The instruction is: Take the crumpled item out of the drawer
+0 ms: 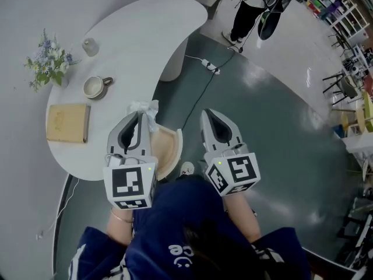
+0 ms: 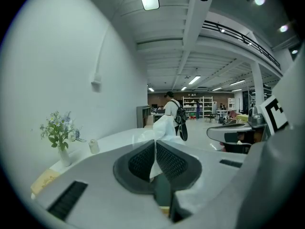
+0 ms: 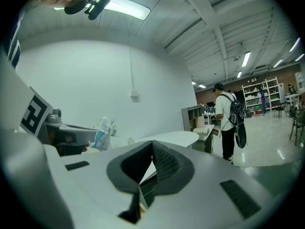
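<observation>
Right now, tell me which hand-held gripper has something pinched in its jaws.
The left hand-held gripper: crumpled white item clamped between its jaws. The right hand-held gripper is shut on nothing.

Quick tally from where I'm standing. Tongs: two, the left tongs (image 1: pixel 140 116) and the right tongs (image 1: pixel 213 113). Crumpled item (image 1: pixel 150 106): just one. Drawer (image 1: pixel 171 150): one. Tabletop (image 1: pixel 140 34): one. Vase of flowers (image 1: pixel 48 64): one. Mug (image 1: pixel 93 87): one. Small jar (image 1: pixel 90 46): one. Tan board (image 1: pixel 66 122): one. Power strip (image 1: pixel 210 66): one. People: two, the holder (image 1: pixel 192 226) and one bystander (image 1: pixel 247 13). Backpack (image 2: pixel 180 113): one.
</observation>
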